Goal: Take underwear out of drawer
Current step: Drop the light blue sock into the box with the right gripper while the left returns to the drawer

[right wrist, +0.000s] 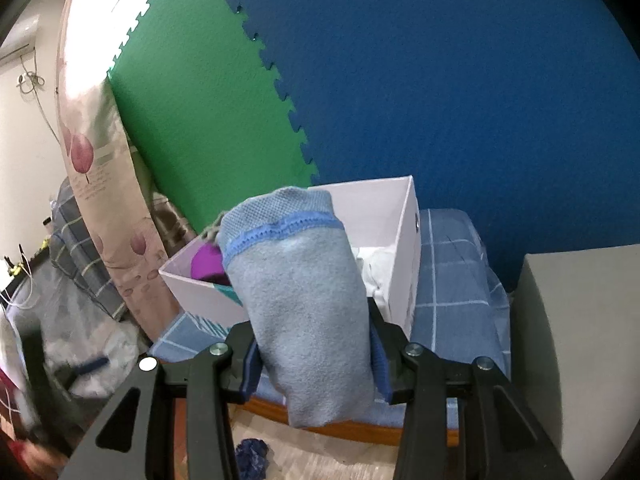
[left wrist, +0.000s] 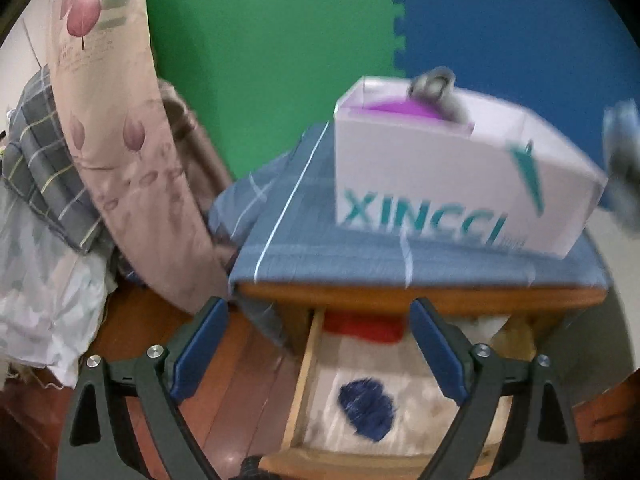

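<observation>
Blue checked cloth [left wrist: 420, 252] covers the top of the wooden nightstand [left wrist: 420, 300], and the open drawer [left wrist: 304, 380] gapes right below its front edge. On the cloth sits the white box [left wrist: 448, 176], with a purple item [left wrist: 394, 108] already inside it.

Risk first: the left view is smeared with motion blur, and the left gripper [left wrist: 320, 356] hangs over the drawer with its jaws spread wide, nothing between them. One finger sits outside the drawer's side board, at nine o'clock of it, so a straight drop could jam on that rail instead of reaching cloth. The nightstand's overhanging edge at twelve o'clock could also clip the fingers.

Over to the right gripper [right wrist: 316, 356], clenched on a grey-blue folded underwear [right wrist: 304, 312], which stands up out of the jaws toward twelve o'clock with the box's open mouth behind it. The garment is bulky and held low, so it could slip, or flop short and land on the cloth.

Still in the drawer: a dark blue bundle [left wrist: 366, 408] at five o'clock from the left gripper's midpoint, lying on pale fabric, and something red [left wrist: 362, 326] at two o'clock, tucked under the nightstand's edge.
</observation>
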`<control>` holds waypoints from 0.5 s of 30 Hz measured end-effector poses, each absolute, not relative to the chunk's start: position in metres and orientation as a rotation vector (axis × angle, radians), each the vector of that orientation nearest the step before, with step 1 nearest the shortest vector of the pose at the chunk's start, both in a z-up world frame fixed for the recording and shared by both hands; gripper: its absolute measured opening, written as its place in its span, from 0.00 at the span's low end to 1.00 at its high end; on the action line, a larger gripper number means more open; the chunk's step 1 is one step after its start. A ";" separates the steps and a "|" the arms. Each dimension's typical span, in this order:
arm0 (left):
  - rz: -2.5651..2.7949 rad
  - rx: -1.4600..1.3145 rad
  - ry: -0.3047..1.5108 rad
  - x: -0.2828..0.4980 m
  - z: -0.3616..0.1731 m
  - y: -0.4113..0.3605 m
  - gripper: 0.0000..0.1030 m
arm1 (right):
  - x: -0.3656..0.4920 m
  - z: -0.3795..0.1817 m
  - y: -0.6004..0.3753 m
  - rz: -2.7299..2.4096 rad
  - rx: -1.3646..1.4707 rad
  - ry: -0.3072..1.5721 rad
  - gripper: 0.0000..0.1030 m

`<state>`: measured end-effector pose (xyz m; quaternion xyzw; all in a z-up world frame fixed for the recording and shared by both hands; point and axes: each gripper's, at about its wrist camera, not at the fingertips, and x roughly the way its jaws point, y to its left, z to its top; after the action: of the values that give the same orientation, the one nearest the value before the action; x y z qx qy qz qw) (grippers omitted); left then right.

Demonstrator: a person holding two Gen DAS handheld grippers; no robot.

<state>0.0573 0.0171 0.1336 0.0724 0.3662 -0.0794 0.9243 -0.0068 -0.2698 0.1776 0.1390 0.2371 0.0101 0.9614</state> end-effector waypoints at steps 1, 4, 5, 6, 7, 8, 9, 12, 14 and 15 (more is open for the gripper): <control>-0.157 0.168 0.752 0.057 0.125 0.017 0.88 | -0.003 0.182 -0.270 0.017 0.287 0.481 0.43; -0.115 0.251 0.716 0.052 0.113 0.014 0.88 | 0.015 0.197 -0.265 0.001 0.244 0.514 0.43; -0.123 0.265 0.720 0.051 0.109 0.013 0.89 | 0.023 0.202 -0.264 -0.008 0.233 0.532 0.43; -0.131 0.262 0.732 0.051 0.105 0.014 0.89 | 0.033 0.207 -0.261 -0.017 0.217 0.553 0.43; -0.137 0.254 0.751 0.054 0.100 0.015 0.89 | 0.041 0.210 -0.259 -0.021 0.199 0.570 0.43; -0.126 0.252 0.772 0.056 0.095 0.015 0.89 | 0.052 0.213 -0.255 -0.027 0.171 0.593 0.43; -0.119 0.244 0.797 0.058 0.092 0.017 0.89 | 0.062 0.215 -0.252 -0.033 0.152 0.611 0.43; -0.142 0.157 0.855 0.064 0.087 0.025 0.89 | 0.095 0.210 -0.246 -0.030 0.135 0.696 0.43; -0.145 0.133 0.870 0.064 0.085 0.029 0.89 | 0.117 0.202 -0.245 -0.036 0.144 0.759 0.43; -0.139 0.127 0.874 0.064 0.084 0.029 0.89 | 0.128 0.197 -0.245 -0.049 0.148 0.791 0.43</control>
<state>0.0643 0.0292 0.0844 0.0613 0.4226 -0.0672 0.9017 0.1277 -0.2454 0.1968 0.0721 0.3848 -0.0238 0.9199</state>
